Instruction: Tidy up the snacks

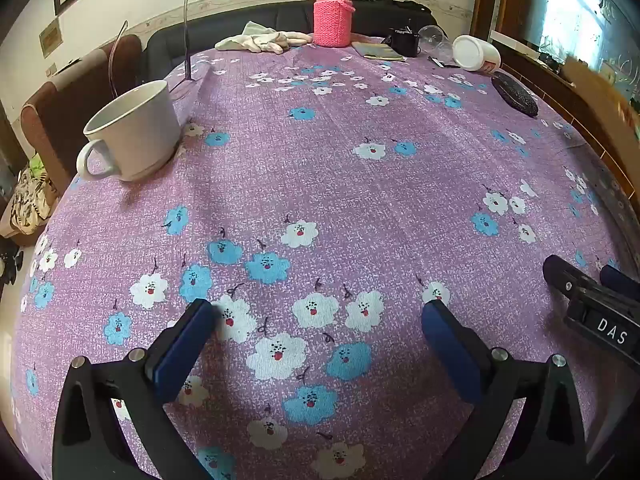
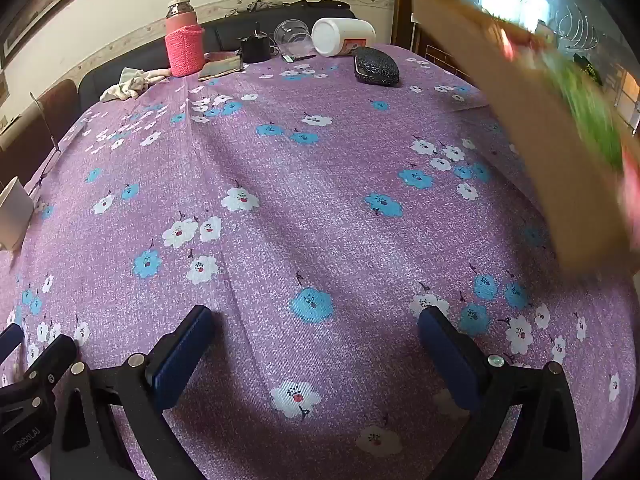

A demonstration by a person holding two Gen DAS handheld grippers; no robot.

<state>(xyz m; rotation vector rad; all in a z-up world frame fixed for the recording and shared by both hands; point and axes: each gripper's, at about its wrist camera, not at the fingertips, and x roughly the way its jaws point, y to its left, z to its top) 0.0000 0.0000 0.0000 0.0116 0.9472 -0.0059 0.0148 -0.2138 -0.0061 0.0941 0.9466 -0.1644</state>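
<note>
A purple flowered cloth [image 1: 320, 184] covers the desk. A white mug [image 1: 132, 132] stands near the desk's left edge, its handle turned toward the camera. Along the far edge sit a pink flask in a knitted sleeve [image 1: 332, 12], crumpled pale gloves [image 1: 264, 40], a flat grey-green pouch [image 1: 378, 51], a small black object [image 1: 404, 42], a clear cup on its side [image 1: 434, 36] and a white tub lying on its side [image 1: 476, 54]. A dark patterned case [image 2: 376, 66] lies just in front of the tub.

A brown cardboard box [image 2: 520, 120], blurred, fills the right side of the right wrist view, with green and red packets, presumably the snacks, smeared along its upper edge [image 2: 588, 116]; whether it rests on the desk I cannot tell.

The left tool [image 1: 318, 344] and the right tool [image 2: 316, 344] both tilt down over bare cloth, side by side, each spread wide with nothing between its blue pads.
</note>
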